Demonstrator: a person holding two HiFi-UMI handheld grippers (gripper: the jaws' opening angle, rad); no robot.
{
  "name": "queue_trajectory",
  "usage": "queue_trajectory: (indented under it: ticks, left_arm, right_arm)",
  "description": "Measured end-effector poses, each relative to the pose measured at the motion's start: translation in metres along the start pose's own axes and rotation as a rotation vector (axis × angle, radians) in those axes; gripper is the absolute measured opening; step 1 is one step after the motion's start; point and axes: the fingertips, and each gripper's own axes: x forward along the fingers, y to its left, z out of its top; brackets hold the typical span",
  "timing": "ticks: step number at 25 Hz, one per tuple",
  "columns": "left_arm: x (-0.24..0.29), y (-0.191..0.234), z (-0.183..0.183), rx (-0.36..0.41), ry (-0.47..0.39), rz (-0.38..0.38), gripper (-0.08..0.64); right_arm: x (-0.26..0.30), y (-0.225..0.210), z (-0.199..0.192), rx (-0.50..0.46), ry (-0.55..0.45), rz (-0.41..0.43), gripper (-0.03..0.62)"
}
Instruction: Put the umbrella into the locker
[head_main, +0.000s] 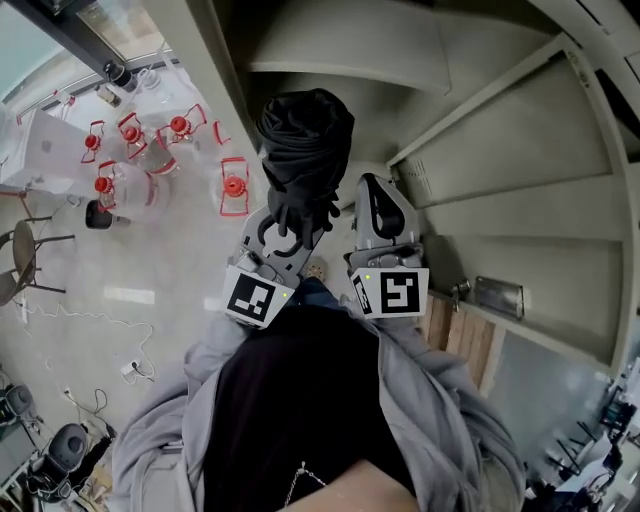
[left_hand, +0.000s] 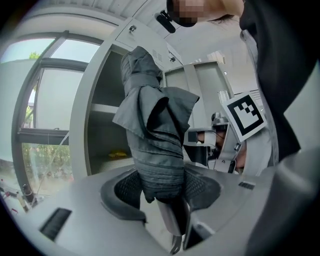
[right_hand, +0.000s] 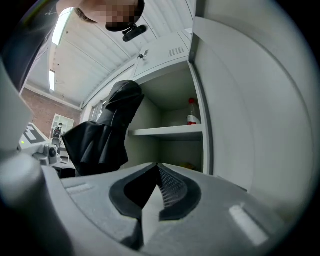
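A folded black umbrella (head_main: 305, 150) stands upright in my left gripper (head_main: 290, 225), whose jaws are shut on its lower end. In the left gripper view the bundled fabric of the umbrella (left_hand: 157, 135) rises from between the pads of the left gripper (left_hand: 160, 186), with its shaft below. The grey locker (right_hand: 170, 131) is open in front, showing a shelf inside; its compartment (left_hand: 107, 130) lies left of the umbrella. My right gripper (head_main: 372, 188) is beside the left one, shut and holding nothing (right_hand: 157, 167). The umbrella (right_hand: 102, 135) shows at its left.
A bottle with a red cap (right_hand: 192, 112) stands on the locker shelf, and something yellow (left_hand: 119, 154) lies lower inside. The open locker door (head_main: 520, 150) is at the right. Water jugs with red handles (head_main: 150, 160), a chair (head_main: 25, 255) and cables (head_main: 90, 320) are on the floor at the left.
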Motion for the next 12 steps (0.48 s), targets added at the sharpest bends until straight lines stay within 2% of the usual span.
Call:
queue_trajectory:
  ticks: [7,12]
  left_arm:
    - [0.006,-0.007,-0.042,-0.061,0.093,-0.036,0.193]
    - [0.008,0.001,-0.071,-0.122,0.186,-0.031,0.193]
  right_arm:
    - [-0.001,0.001,-0.021,0.001,0.051,-0.003,0.003]
    - [0.001,0.005,-0.032,0.003,0.083,-0.005,0.003]
